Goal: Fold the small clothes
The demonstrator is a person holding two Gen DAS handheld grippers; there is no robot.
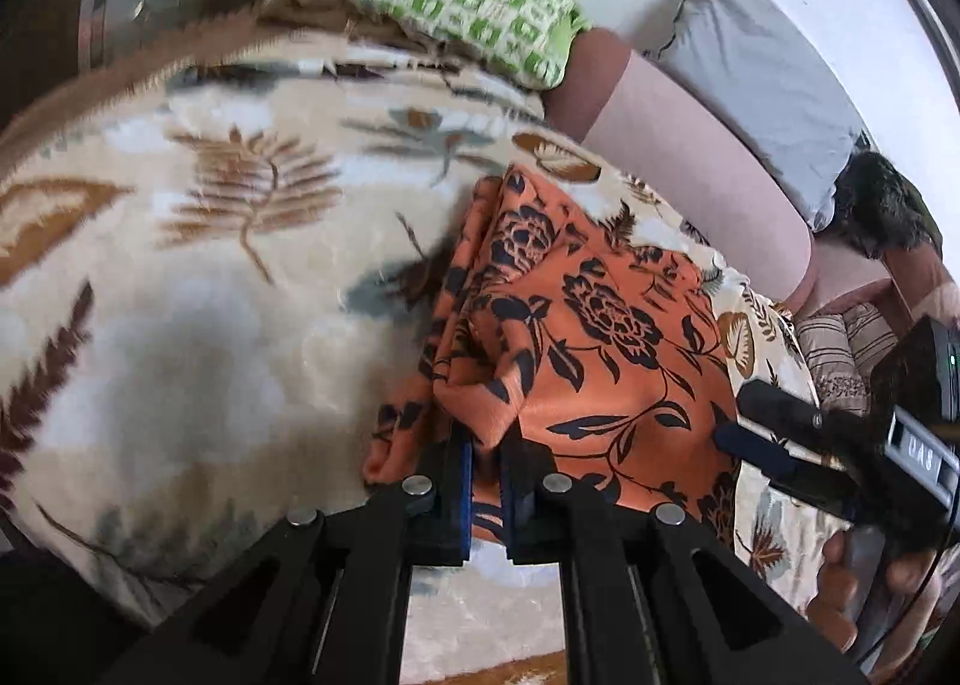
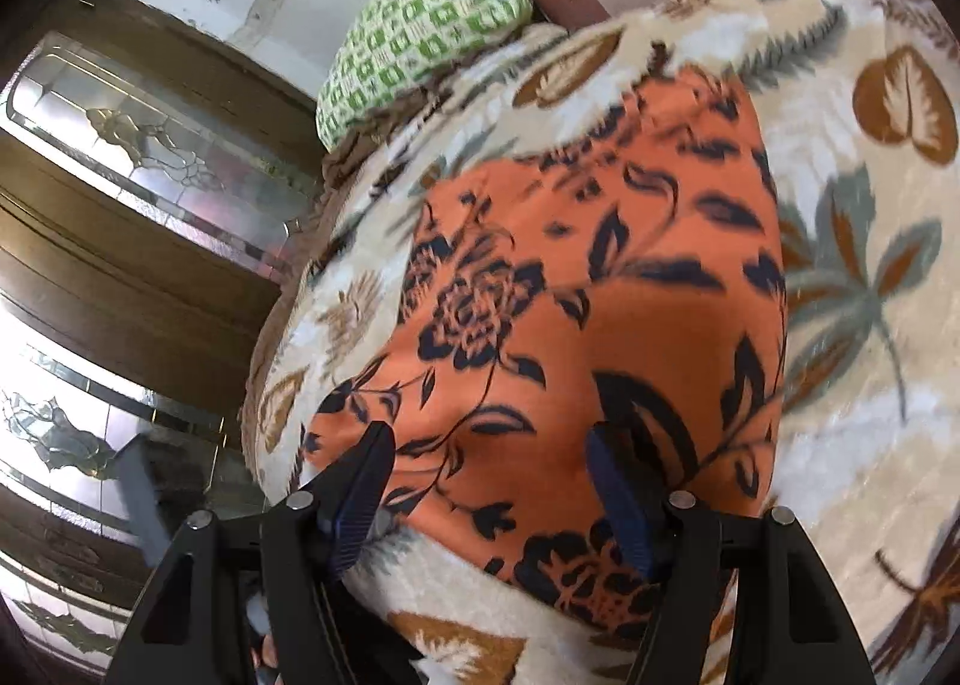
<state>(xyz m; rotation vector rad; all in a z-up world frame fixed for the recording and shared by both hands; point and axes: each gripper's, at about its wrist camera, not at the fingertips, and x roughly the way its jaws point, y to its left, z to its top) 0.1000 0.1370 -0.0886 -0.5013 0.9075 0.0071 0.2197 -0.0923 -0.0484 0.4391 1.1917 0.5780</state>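
Observation:
An orange cloth with a dark blue flower print point(image 1: 588, 325) lies on a cream leaf-patterned blanket point(image 1: 210, 265). My left gripper point(image 1: 487, 463) is shut on a bunched edge of the cloth at its near left side. In the right wrist view the same cloth point(image 2: 600, 295) lies flat ahead. My right gripper point(image 2: 489, 481) is open, its fingers spread over the cloth's near edge with nothing between them. The right gripper also shows in the left wrist view point(image 1: 774, 439) at the cloth's right edge.
A green-and-white checked pillow point(image 1: 444, 1) lies at the far end of the bed. A grey pillow point(image 1: 756, 79) and pink bedding point(image 1: 690, 169) lie at the right. A wooden cabinet with glass doors point(image 2: 120, 205) stands left of the bed.

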